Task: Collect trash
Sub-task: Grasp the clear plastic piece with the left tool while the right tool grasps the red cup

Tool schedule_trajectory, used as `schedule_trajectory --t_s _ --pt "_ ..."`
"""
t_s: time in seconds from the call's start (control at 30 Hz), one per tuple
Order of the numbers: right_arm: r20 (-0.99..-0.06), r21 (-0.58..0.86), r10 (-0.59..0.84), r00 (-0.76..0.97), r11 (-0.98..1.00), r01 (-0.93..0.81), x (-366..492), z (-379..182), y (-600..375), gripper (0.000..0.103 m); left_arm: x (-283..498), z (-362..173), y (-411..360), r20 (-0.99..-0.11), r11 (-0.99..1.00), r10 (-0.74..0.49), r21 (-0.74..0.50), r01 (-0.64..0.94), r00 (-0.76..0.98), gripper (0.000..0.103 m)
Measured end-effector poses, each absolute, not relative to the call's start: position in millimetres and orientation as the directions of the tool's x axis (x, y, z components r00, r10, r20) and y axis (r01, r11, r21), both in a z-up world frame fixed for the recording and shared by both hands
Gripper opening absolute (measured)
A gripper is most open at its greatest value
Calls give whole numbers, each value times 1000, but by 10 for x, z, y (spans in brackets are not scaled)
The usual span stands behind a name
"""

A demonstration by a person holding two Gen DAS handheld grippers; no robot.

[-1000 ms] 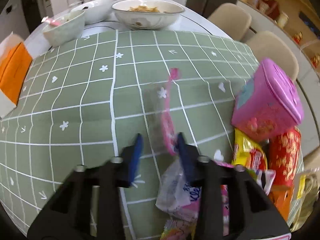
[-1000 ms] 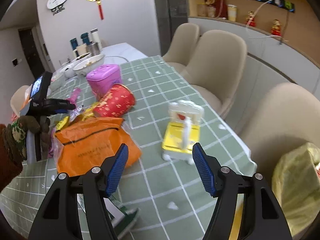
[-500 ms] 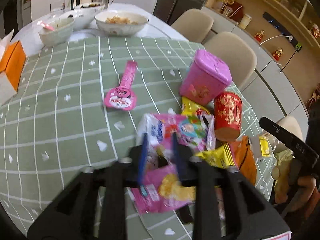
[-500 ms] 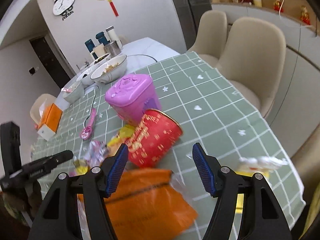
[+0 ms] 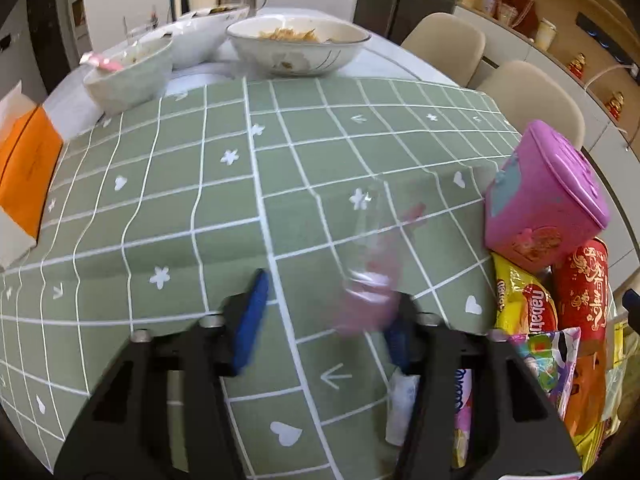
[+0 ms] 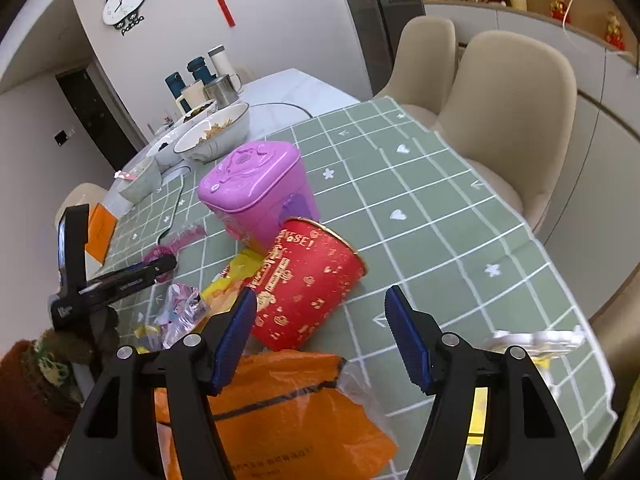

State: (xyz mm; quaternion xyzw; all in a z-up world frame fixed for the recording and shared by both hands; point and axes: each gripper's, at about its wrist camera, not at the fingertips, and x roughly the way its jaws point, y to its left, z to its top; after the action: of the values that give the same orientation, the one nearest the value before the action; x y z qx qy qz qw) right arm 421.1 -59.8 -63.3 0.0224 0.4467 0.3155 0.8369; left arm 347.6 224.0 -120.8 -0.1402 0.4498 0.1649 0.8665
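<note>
Left hand-held gripper [image 5: 324,312] closing, blurred pink wrapper [image 5: 370,280] between jaws, contact unclear. Pink tin [image 5: 544,196], red cup [image 5: 582,284], snack bags [image 5: 520,308] crowd table [image 5: 160,184] at right.

Right hand-held gripper [image 6: 320,336] wide, empty, above orange bag [image 6: 280,412]; red cup [image 6: 304,288] on its side just ahead.

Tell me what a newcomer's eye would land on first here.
The purple lidded tub stands mid-table on the green checked tablecloth, with a red paper cup lying on its side against it. An orange plastic bag fills the foreground under the open right gripper.
</note>
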Motion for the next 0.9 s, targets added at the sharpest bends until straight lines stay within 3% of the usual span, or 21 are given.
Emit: schedule_trajectory --t_s 0.07,0.4,0.63,0.83,0.9 --pt "-735 363 569 368 789 -495 4273 -686 -540 63 3454 -1214 2230 -831 908 134 -115 -402 540 14" --pt "-784 310 503 364 825 -473 4553 -877 -171 64 2981 -984 2174 -786 861 5 -311 -402 618 14" --pt "-793 333 486 368 851 -406 4468 -891 -333 64 2678 -773 1899 -757 854 -37 -364 -373 653 14" --pt "-824 440 527 210 828 -348 4539 -1091 -289 65 2498 -646 1696 -746 856 -53 -376 -355 663 14" --pt "-823 446 534 192 818 -362 4477 -1111 -266 58 2455 -609 1678 -741 852 -53 -383 -356 669 14"
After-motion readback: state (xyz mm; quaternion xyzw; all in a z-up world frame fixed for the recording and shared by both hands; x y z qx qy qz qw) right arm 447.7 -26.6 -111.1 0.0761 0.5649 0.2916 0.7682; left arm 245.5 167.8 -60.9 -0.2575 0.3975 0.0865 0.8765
